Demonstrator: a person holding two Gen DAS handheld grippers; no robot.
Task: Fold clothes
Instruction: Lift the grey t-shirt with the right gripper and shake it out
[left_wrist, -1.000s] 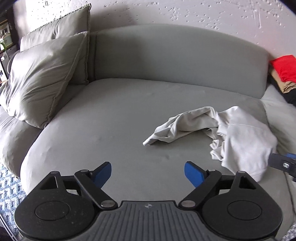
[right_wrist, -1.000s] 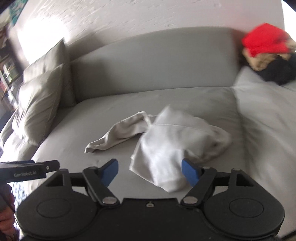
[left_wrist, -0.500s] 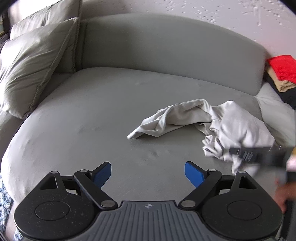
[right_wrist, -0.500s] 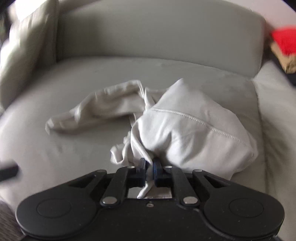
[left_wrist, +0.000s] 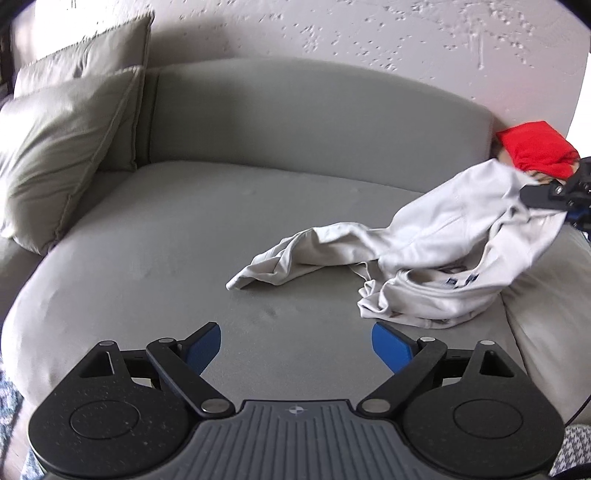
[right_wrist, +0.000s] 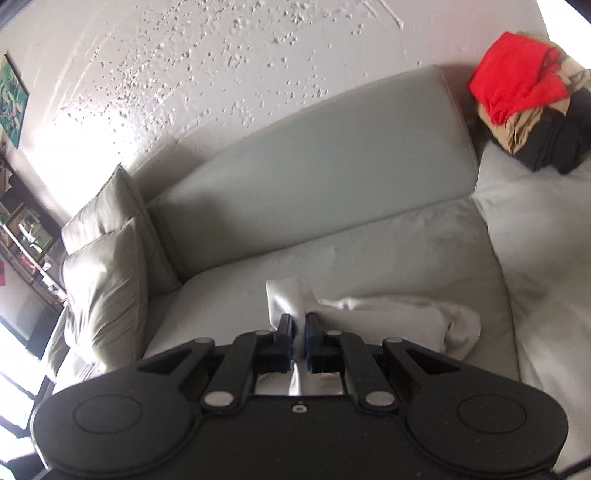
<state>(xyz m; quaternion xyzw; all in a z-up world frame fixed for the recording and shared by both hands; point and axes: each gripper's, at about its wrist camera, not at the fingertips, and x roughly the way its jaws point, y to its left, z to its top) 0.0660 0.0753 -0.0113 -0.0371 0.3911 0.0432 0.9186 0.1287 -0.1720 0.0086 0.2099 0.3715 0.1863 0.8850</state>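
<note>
Sweatshirt (left_wrist: 450, 254), pale grey and still crumpled, lies at the right end of the grey sofa (left_wrist: 184, 236), one edge pinched and lifted by the right gripper (right_wrist: 300, 341). Left gripper (left_wrist: 295, 347) hangs spread wide, empty, over the sofa's seat. No fold shows; spreading flat and folding seem left.

Grey sofa (left_wrist: 207, 229), broad rounded seat with curved backrest. Lying on seat: pale garment (left_wrist: 436, 258), crumpled at 3 o'clock of the left-wrist view, one sleeve trailing flat toward centre, upper part raised off the cushion. Two grey pillows (left_wrist: 62, 147) lean at 10 o'clock; pile of red, tan and black clothes (right_wrist: 524, 103) at 1 o'clock of the right-wrist view.
</note>
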